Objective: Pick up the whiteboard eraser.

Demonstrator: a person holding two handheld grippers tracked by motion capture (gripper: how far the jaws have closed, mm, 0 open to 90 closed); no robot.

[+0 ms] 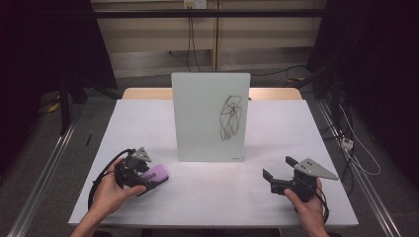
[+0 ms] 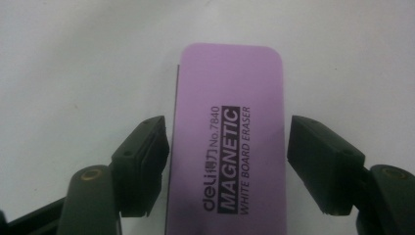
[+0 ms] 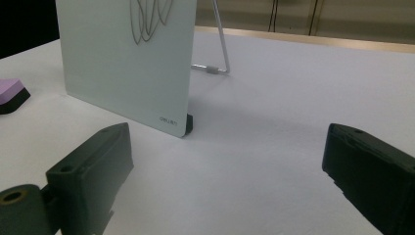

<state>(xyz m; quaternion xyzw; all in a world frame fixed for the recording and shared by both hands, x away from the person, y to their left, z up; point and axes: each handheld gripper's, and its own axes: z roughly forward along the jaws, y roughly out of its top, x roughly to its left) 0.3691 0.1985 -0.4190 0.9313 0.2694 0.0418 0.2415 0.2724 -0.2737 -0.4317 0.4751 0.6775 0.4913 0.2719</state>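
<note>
A purple whiteboard eraser (image 1: 157, 174) (image 2: 230, 98) lies flat on the white table at the front left; its label reads "MAGNETIC WHITE BOARD ERASER". My left gripper (image 1: 148, 180) (image 2: 227, 147) is down over it, one jaw on each long side. The pads sit very close to the eraser's edges with a thin gap still showing. My right gripper (image 1: 279, 168) (image 3: 227, 147) rests open near the front right of the table with nothing between its jaws. An upright whiteboard (image 1: 197, 118) (image 3: 117, 63) stands mid-table with a black scribble (image 1: 230, 117) on it. In the right gripper view the eraser (image 3: 10, 90) shows at the far left.
The white table (image 1: 222, 192) has bare surface between the two hands and in front of the board. A wire stand (image 3: 218, 49) props the board from behind. Dark curtains and floor cables surround the table.
</note>
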